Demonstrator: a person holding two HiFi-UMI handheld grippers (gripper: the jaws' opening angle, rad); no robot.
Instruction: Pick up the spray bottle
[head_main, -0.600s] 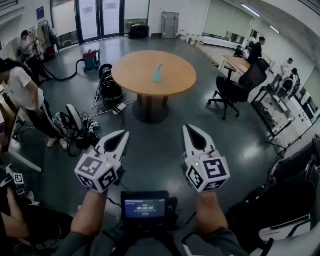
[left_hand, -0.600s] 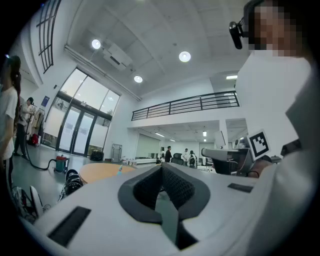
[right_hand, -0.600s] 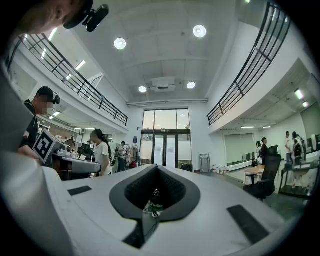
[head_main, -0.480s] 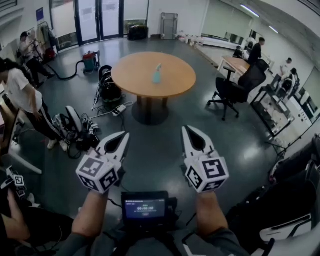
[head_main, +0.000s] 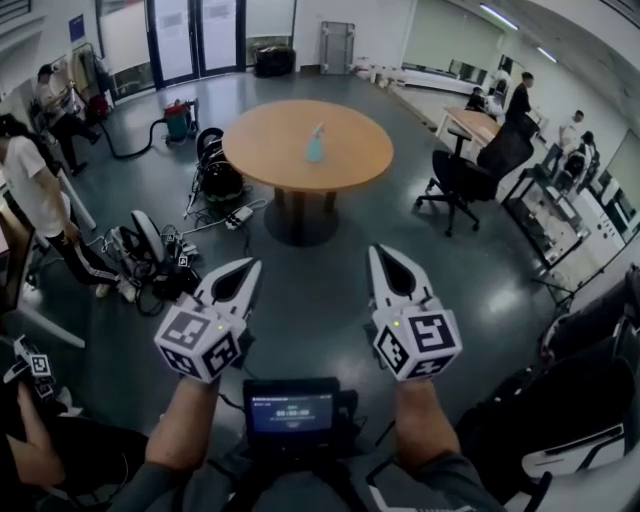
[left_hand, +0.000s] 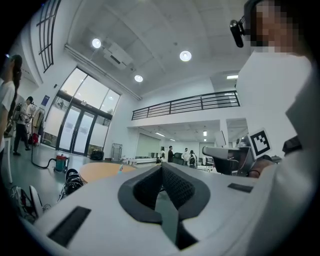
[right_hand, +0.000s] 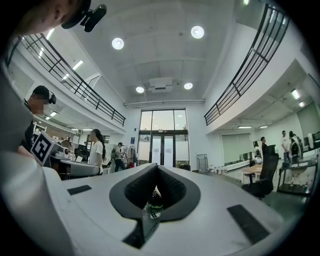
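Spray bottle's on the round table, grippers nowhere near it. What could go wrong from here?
1. The left gripper and right gripper are both shut; arriving that way would likely knock the spray bottle over.
2. A power strip and cables lie on the floor beside the table: a possible trip hazard on the walk over.

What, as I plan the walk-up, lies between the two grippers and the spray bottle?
Head view: bare grey floor, then the round table's near half; the spray bottle stands near its middle.
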